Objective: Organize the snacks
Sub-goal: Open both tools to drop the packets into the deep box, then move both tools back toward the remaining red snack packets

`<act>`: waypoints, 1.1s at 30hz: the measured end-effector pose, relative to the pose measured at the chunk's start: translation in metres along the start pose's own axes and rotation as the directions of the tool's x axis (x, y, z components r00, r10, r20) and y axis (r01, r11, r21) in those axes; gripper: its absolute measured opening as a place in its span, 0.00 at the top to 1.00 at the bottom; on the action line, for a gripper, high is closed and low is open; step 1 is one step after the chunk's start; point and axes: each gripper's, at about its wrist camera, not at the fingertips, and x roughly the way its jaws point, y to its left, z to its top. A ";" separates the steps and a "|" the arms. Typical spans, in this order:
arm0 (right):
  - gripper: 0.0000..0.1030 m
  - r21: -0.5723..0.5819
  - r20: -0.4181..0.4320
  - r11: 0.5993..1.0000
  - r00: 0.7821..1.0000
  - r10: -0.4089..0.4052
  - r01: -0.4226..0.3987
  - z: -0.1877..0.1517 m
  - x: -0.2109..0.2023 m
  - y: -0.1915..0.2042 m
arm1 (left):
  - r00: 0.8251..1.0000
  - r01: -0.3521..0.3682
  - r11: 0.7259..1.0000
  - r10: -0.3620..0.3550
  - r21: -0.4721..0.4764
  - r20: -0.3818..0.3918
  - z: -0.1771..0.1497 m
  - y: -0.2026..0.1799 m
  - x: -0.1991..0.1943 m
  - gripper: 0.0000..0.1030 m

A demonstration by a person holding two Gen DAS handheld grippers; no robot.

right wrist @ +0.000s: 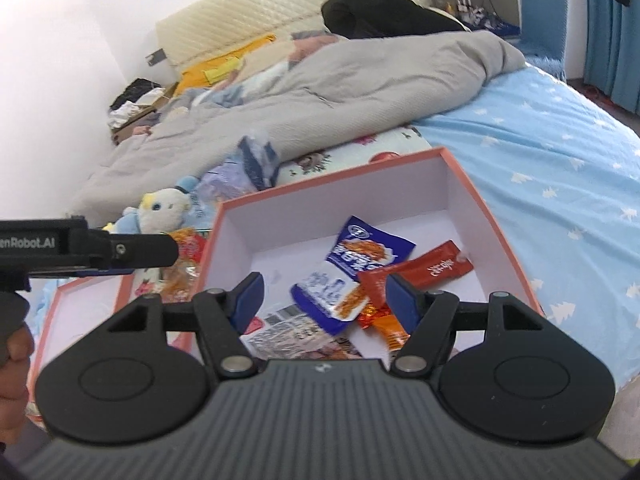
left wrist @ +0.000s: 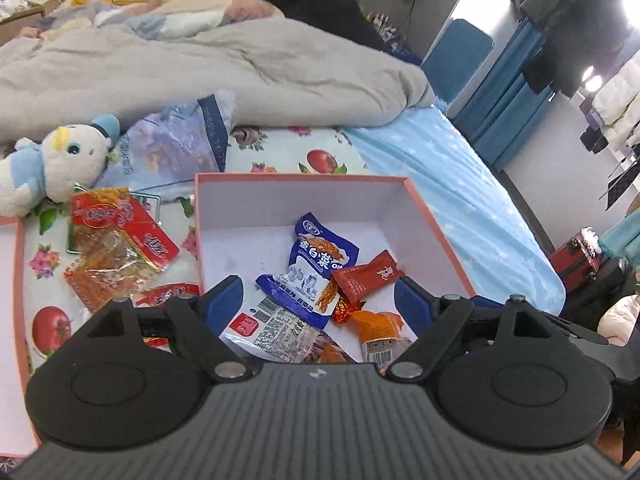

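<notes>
1. While both grippers hang above the bed, the left gripper (left wrist: 319,296) has its jaws wide apart with nothing clamped between them; the snacks seen in the gap lie below, in the box.
2. Right gripper (right wrist: 322,294): jaws also apart and gripping nothing.
3. An open box (left wrist: 436,216) with salmon-pink rim and white inside sits on the fruit-print sheet (left wrist: 280,152), at 12 o'clock from both grippers.
4. Inside it, a blue-and-white snack packet (left wrist: 320,264) lies near the middle, with a red sachet (left wrist: 368,276) at its 3 o'clock, touching it.
5. At the packet's 6 o'clock lie a white barcode-printed pouch (left wrist: 272,328) and orange wrappers (left wrist: 380,324), overlapping.
6. Outside the box, at its 9 o'clock, red and orange snack packs (left wrist: 116,244) lie loose on the sheet.
7. A second pink-rimmed tray (left wrist: 16,280), possibly the lid, lies further toward 9 o'clock.
8. A plush toy (left wrist: 60,160) rests at 10 o'clock, beside a bluish plastic bag (left wrist: 176,148).
9. A grey duvet (left wrist: 200,68) is heaped beyond, at 12 o'clock.
</notes>
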 end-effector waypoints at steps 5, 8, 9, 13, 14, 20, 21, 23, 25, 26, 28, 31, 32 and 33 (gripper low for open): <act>0.33 -0.019 0.030 1.000 0.999 0.016 -0.016 -0.002 -0.016 0.019 | 0.999 -0.006 1.000 0.006 0.005 0.039 -0.008 0.008 -0.029 0.17; 0.33 -0.034 0.046 0.999 0.999 0.029 -0.027 -0.003 -0.024 0.030 | 0.998 -0.006 1.000 0.006 -0.002 0.062 -0.013 0.015 -0.045 0.17; 0.33 -0.039 0.050 0.999 0.998 0.034 -0.032 -0.004 -0.026 0.033 | 0.998 -0.005 1.000 0.006 -0.003 0.069 -0.014 0.017 -0.050 0.17; 0.33 -0.064 0.060 0.997 0.997 0.046 -0.042 -0.006 -0.034 0.047 | 0.995 -0.014 1.000 0.015 -0.019 0.095 -0.021 0.027 -0.067 0.17; 0.33 -0.073 0.062 0.996 0.997 0.045 -0.041 -0.007 -0.035 0.051 | 0.995 -0.013 1.000 0.015 -0.025 0.101 -0.022 0.030 -0.072 0.17; 0.33 -0.088 0.066 0.994 0.995 0.071 -0.065 -0.014 -0.042 0.067 | 0.992 -0.011 0.998 0.018 -0.056 0.126 -0.032 0.048 -0.095 0.17; 0.33 -0.090 0.067 0.994 0.995 0.075 -0.069 -0.015 -0.044 0.070 | 0.991 -0.017 0.998 0.024 -0.057 0.133 -0.034 0.049 -0.098 0.17; 0.33 -0.097 0.071 0.992 0.994 0.084 -0.077 -0.018 -0.047 0.077 | 0.989 -0.017 0.998 0.026 -0.064 0.145 -0.038 0.054 -0.105 0.17; 0.33 -0.100 0.075 0.991 0.993 0.092 -0.084 -0.021 -0.050 0.083 | 0.988 -0.014 0.997 0.024 -0.073 0.152 -0.043 0.059 -0.111 0.17; 0.33 -0.101 0.077 0.991 0.992 0.096 -0.088 -0.022 -0.051 0.086 | 0.987 -0.015 0.997 0.027 -0.074 0.156 -0.045 0.061 -0.114 0.17; 0.33 -0.109 0.080 0.989 0.991 0.105 -0.096 -0.025 -0.053 0.093 | 0.986 -0.020 0.997 0.032 -0.078 0.162 -0.051 0.067 -0.120 0.17; 0.33 -0.125 0.077 0.986 0.989 0.124 -0.114 -0.033 -0.054 0.105 | 0.985 -0.025 0.995 0.041 -0.093 0.169 -0.059 0.075 -0.128 0.17; 0.33 -0.134 0.074 0.984 0.989 0.131 -0.121 -0.036 -0.053 0.110 | 0.984 -0.028 0.995 0.044 -0.098 0.171 -0.062 0.078 -0.130 0.17; 0.33 -0.143 0.071 0.982 0.988 0.134 -0.123 -0.039 -0.052 0.113 | 0.984 -0.031 0.994 0.049 -0.103 0.173 -0.066 0.082 -0.133 0.17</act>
